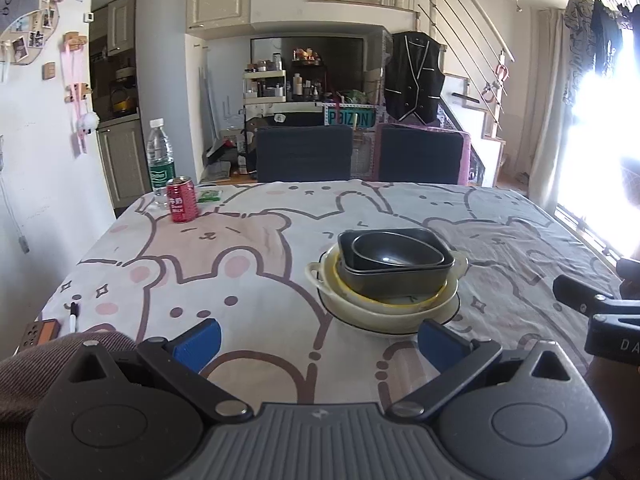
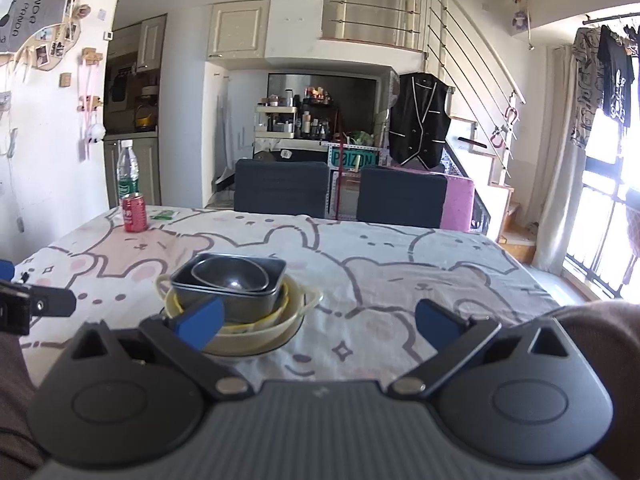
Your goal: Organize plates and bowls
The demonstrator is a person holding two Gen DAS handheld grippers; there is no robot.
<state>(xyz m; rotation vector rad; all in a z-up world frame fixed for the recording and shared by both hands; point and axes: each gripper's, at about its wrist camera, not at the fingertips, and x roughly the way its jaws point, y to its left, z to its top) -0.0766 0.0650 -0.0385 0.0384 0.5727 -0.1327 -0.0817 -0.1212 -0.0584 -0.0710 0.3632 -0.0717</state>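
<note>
Above the near edge of the table, the left gripper [image 1: 318, 342] hovered with its blue-padded fingers [image 1: 200, 340] spread wide and nothing between them. Beside it, the right gripper [image 2: 318, 326] was likewise wide open and empty, its left pad in front of the stack's near rim in its own view, though contact could not be judged. Just beyond both tools stood the stack of dishes: a white plate [image 1: 450, 312] at the bottom, a cream two-handled bowl [image 1: 320, 272] on it, a yellow-rimmed dish [image 1: 400, 300] inside that, then a dark rectangular dish [image 1: 400, 280] holding a dark round bowl [image 1: 396, 254]. All rested on the bear-print tablecloth [image 1: 248, 264]. Well apart, at the far left corner, a red can [image 1: 182, 199] stood upright just beside a water bottle [image 1: 160, 160]. Two dark chairs [image 1: 304, 154] faced the far edge.
</note>
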